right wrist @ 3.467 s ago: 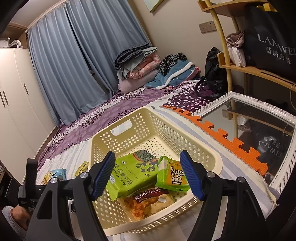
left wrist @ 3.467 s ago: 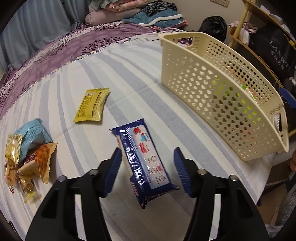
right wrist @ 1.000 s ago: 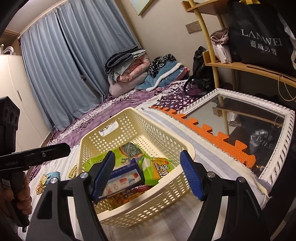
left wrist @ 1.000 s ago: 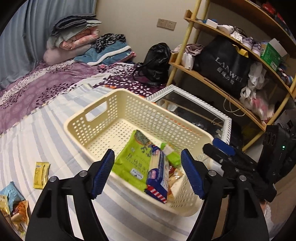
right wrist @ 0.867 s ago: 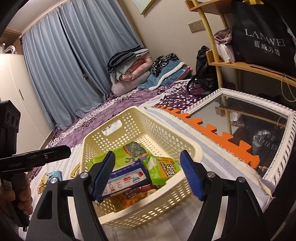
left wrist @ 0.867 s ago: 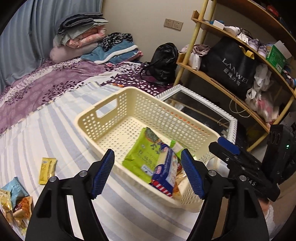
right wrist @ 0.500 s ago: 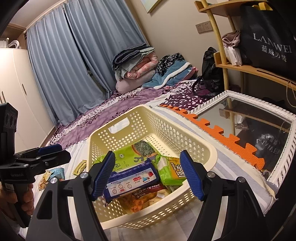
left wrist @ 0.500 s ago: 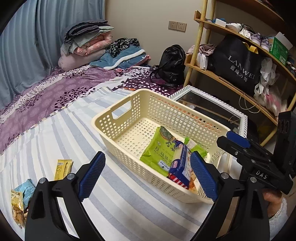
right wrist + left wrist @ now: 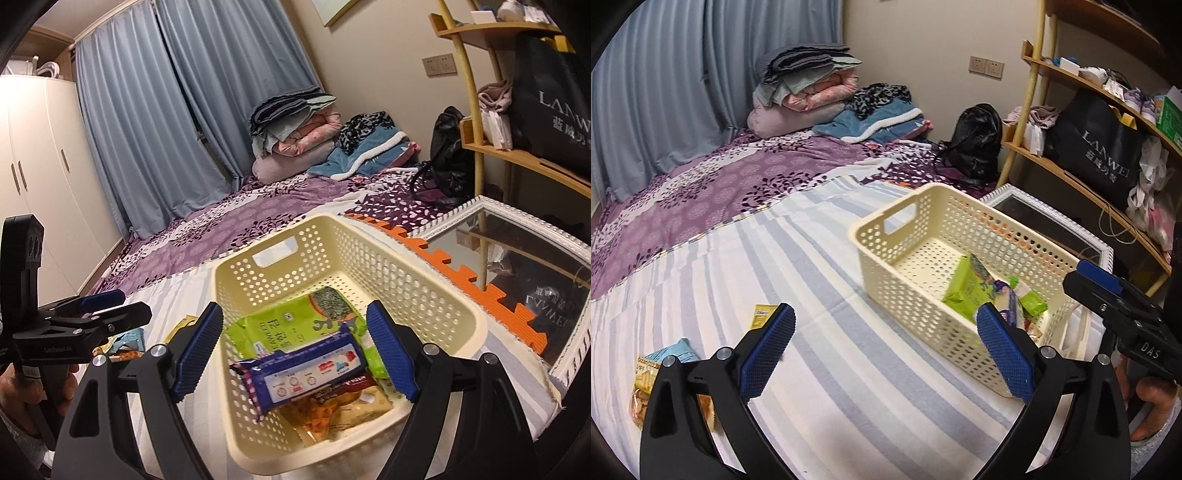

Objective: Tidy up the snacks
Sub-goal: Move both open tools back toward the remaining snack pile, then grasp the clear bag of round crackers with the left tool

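Note:
A cream perforated basket [image 9: 439, 295] [image 9: 886, 280] stands on the striped bed sheet. In it lie a dark blue snack pack [image 9: 303, 373], a green seaweed pack [image 9: 280, 328] [image 9: 964, 284] and an orange snack bag [image 9: 332, 410]. My left gripper [image 9: 886, 349] is open and empty, left of the basket over the sheet. My right gripper [image 9: 295, 350] is open and empty, hovering over the basket's near end. On the sheet lie a yellow packet [image 9: 761, 315], a light blue packet [image 9: 677, 350] and an orange-yellow bag [image 9: 642, 384].
A framed mirror [image 9: 524, 266] and an orange foam mat edge [image 9: 461, 266] lie right of the basket. A wooden shelf [image 9: 1082, 177] holds a black bag. Folded blankets [image 9: 812, 96] sit on the purple bedding at the back.
My left gripper carried the dark blue pack from the sheet into the basket, let it go, and has drawn back leftward and opened wide. My right gripper stayed nearly still.

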`<state>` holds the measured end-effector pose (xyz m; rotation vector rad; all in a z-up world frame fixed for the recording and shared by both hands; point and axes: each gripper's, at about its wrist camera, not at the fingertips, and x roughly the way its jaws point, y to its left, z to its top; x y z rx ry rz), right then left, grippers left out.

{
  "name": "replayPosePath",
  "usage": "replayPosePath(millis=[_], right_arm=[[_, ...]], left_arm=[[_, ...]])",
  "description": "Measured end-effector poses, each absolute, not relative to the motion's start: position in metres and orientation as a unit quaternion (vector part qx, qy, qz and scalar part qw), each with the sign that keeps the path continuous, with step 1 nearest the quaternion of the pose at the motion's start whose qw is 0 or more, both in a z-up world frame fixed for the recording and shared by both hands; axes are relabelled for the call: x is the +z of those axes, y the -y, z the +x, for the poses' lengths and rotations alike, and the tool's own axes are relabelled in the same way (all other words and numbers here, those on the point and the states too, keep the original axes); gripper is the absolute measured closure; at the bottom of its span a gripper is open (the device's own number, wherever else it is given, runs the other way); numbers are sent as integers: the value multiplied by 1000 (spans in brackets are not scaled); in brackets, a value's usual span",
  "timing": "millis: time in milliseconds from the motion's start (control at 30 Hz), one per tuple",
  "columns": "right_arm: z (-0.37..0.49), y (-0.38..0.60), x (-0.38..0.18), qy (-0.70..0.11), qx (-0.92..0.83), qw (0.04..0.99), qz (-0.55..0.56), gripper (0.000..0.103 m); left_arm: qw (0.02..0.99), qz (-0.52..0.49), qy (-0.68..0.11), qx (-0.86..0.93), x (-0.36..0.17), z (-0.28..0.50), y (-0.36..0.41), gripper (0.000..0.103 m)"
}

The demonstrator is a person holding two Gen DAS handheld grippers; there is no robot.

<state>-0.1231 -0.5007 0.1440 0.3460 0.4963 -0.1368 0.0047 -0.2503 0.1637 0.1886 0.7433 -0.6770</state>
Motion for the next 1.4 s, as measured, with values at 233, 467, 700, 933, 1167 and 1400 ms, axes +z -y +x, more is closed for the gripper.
replayPosePath(millis=[233, 467, 700, 933, 1167, 1400], right_arm=[[-112, 470, 154, -251, -45, 956, 144, 23], [-99, 438, 161, -256, -22, 958, 124, 15], [-84, 399, 163, -271, 12, 957, 105, 14], [-70, 361, 157, -293, 50, 951, 90, 14], [-60, 329, 147, -317, 80, 942, 73, 14], [-54, 310, 136, -337, 99, 934, 71, 14]], left_arm=[[888, 71, -350, -290, 164, 14, 218, 3], [901, 63, -347, -254, 163, 23, 182, 3], [921, 70, -327, -200, 163, 26, 140, 3], [924, 65, -325, -191, 160, 29, 99, 3], [929, 30, -339, -148, 147, 35, 47, 3], [924, 4, -369, -100, 127, 47, -12, 3]])
